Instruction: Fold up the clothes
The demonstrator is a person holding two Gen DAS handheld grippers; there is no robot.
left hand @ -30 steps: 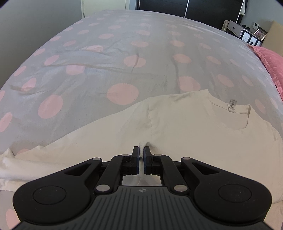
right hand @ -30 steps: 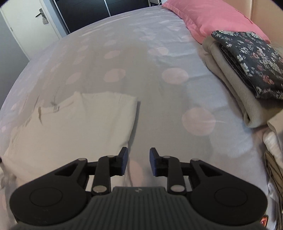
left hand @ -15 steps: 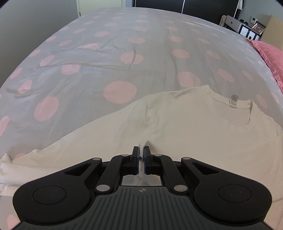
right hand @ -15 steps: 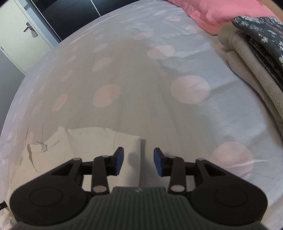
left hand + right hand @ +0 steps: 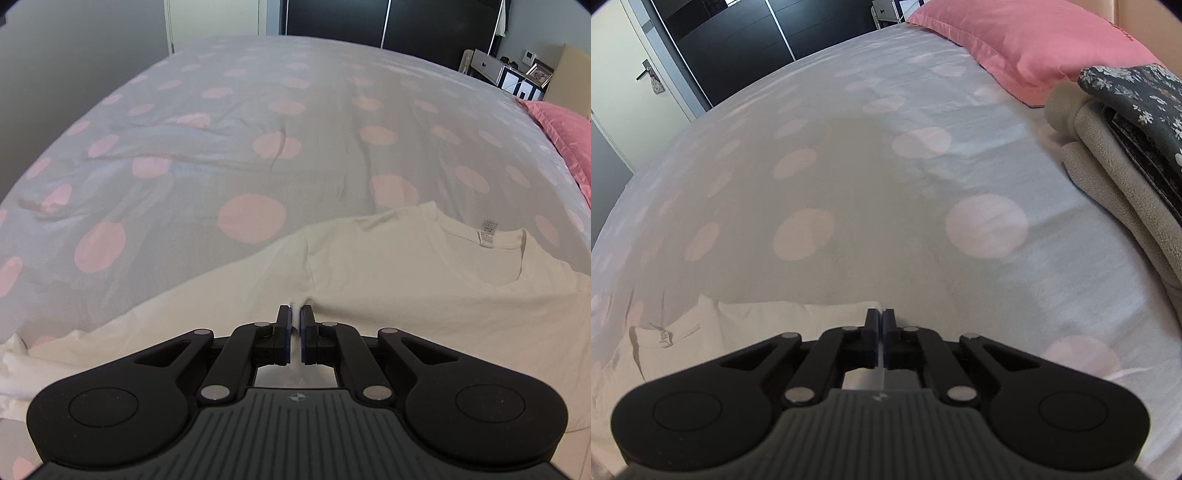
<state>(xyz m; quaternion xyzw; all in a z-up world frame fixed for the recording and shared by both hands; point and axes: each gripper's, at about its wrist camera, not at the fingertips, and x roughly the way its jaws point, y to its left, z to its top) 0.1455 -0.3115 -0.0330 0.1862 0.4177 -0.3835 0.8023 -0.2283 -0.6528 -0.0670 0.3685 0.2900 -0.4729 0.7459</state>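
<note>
A cream T-shirt (image 5: 424, 291) lies on the polka-dot bedspread (image 5: 258, 147), collar and label toward the right. My left gripper (image 5: 294, 314) is shut on a pinch of the shirt's fabric near its left sleeve seam. In the right wrist view the shirt (image 5: 768, 321) lies low and left, its sleeve edge reaching the fingers. My right gripper (image 5: 880, 318) is shut at the shirt's right edge; a thin bit of cloth seems to sit between the pads.
A pink pillow (image 5: 1027, 48) lies at the head of the bed. A stack of folded clothes, beige fleece (image 5: 1115, 184) under a dark floral piece (image 5: 1145, 99), sits at the right. A door (image 5: 646, 74) and dark wardrobe stand beyond the bed.
My right gripper has moved down to the shirt's right edge and closed from open. My left gripper stays shut on the shirt, which has shifted slightly.
</note>
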